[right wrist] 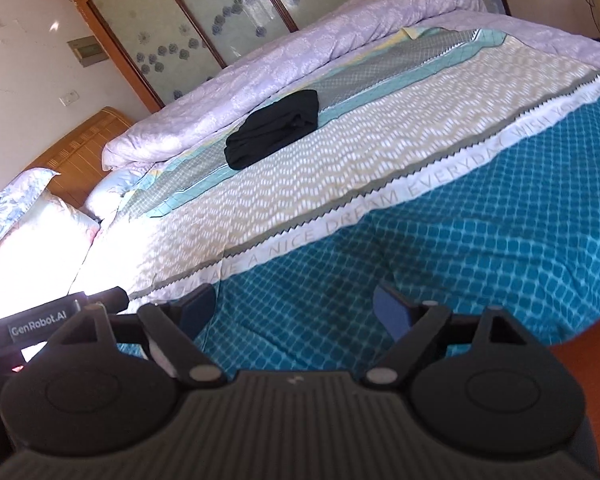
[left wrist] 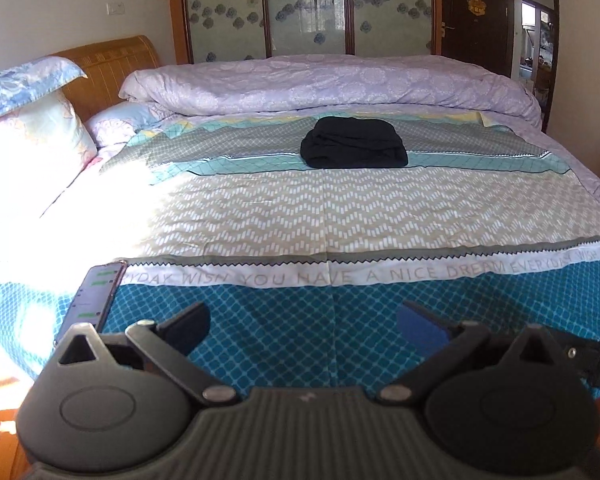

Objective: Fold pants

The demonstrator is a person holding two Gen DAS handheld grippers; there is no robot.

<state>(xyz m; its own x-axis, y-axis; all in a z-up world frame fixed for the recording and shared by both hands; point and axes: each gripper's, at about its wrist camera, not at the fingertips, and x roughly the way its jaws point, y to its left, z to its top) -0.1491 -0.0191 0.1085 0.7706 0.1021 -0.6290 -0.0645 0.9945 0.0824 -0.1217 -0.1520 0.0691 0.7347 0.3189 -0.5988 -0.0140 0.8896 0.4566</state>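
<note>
Pants (left wrist: 354, 143): folded black bundle, upper centre, on the bed (left wrist: 260, 208).
Handling: probably soft, light; take by the edges.
Left gripper (left wrist: 303, 322): released, empty.
Right gripper (right wrist: 294, 312): released, empty.

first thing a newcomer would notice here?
The black pants, a folded bundle alone mid-bed on the patterned sheet, just in front of the rolled lilac duvet. Next, both grippers, left and right, open and empty over the teal near edge, and a phone lying at the left.
</note>
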